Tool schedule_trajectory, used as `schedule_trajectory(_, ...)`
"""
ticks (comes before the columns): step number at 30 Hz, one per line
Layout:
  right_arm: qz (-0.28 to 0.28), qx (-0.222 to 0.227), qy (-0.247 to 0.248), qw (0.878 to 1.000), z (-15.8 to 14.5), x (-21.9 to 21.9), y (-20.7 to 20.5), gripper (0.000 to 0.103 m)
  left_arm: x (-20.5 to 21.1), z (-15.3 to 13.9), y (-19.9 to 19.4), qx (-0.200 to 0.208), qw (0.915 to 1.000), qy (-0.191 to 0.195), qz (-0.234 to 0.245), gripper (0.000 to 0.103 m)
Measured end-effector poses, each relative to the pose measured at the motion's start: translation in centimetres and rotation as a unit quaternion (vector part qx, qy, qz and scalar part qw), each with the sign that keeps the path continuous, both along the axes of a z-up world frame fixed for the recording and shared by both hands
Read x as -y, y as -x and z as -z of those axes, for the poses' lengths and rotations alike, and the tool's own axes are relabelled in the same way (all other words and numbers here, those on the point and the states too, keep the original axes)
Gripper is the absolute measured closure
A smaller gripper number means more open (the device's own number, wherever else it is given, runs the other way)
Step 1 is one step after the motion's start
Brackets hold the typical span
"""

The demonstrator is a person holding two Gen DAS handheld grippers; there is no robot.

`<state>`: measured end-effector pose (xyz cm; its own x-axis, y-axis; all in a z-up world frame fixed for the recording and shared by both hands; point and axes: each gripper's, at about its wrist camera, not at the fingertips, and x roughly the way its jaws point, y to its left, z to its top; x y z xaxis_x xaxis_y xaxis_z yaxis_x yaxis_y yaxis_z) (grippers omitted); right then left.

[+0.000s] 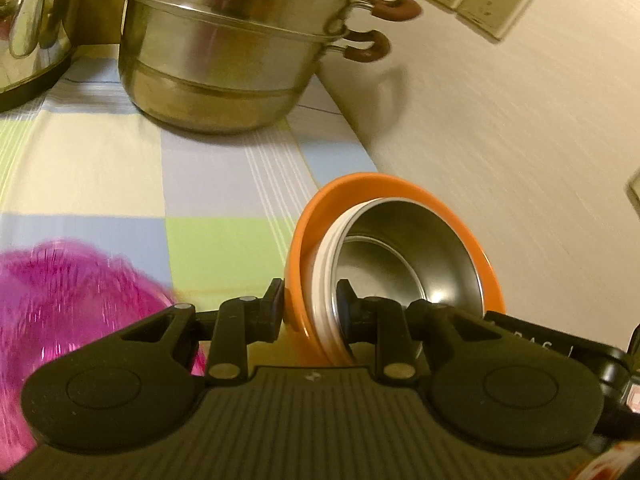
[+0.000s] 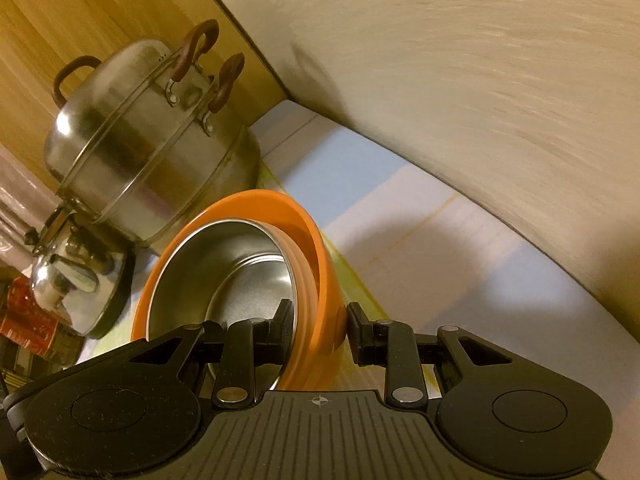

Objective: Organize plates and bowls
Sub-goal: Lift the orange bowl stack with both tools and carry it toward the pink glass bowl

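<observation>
A nested stack of bowls hangs tilted above the checked tablecloth: an orange bowl outermost, white bowls inside it, and a steel bowl innermost. My left gripper is shut on the stack's left rim, one finger outside the orange wall and one inside the steel bowl. My right gripper is shut on the opposite rim of the same orange bowl and steel bowl. Part of the right gripper's black body shows behind the stack in the left wrist view.
A tall steel steamer pot with brown handles stands at the back, with a steel kettle to its left. A shiny pink object lies low on the left. A pale wall with sockets bounds the right. A red tin is beside the kettle.
</observation>
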<state>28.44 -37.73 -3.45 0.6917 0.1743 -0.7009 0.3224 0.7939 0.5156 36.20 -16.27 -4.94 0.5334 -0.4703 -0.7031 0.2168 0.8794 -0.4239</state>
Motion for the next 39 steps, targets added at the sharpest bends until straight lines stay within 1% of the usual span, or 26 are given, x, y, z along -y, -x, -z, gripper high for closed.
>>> schedule_trajectory(4,0.001,0.000,0.005,1.000,-0.7,0.4,2.9,0.074,0.3,-0.8,2.7,-0.001,1.0000,0.003,0.006,0.079)
schedule_trajectory(10,0.008,-0.002,0.001,1.000,-1.3,0.1,7.6,0.074,0.3,-1.9,6.7,0.003,0.9998,-0.015,0.013,0.079)
schedule_trajectory(14,0.007,0.001,-0.005,1.000,-1.3,-0.3,10.3,0.074,-0.3,-2.0,9.4,-0.001,0.9998,-0.017,0.014,0.079)
schedule_trajectory(17,0.008,-0.006,-0.014,1.000,-1.1,-0.8,12.0,0.074,-0.8,-1.8,11.2,-0.004,0.9997,-0.023,0.007,0.079)
schedule_trajectory(20,-0.004,0.002,0.004,1.000,-1.8,-1.6,12.6,0.074,-2.0,-2.0,12.8,-0.006,0.9998,-0.016,-0.005,0.079)
schedule_trajectory(25,-0.029,0.003,0.011,1.000,-2.1,-3.3,14.0,0.075,-3.7,-2.4,15.1,-0.009,0.9996,-0.012,-0.025,0.079)
schedule_trajectory(33,-0.055,-0.006,-0.006,0.998,-1.3,-4.9,16.9,0.075,-5.9,-2.1,18.9,-0.012,0.9988,-0.027,-0.039,0.079)
schedule_trajectory(39,-0.073,-0.016,-0.008,0.997,-1.1,-6.7,18.1,0.075,-7.7,-1.8,21.4,-0.017,0.9976,-0.032,-0.059,0.079)
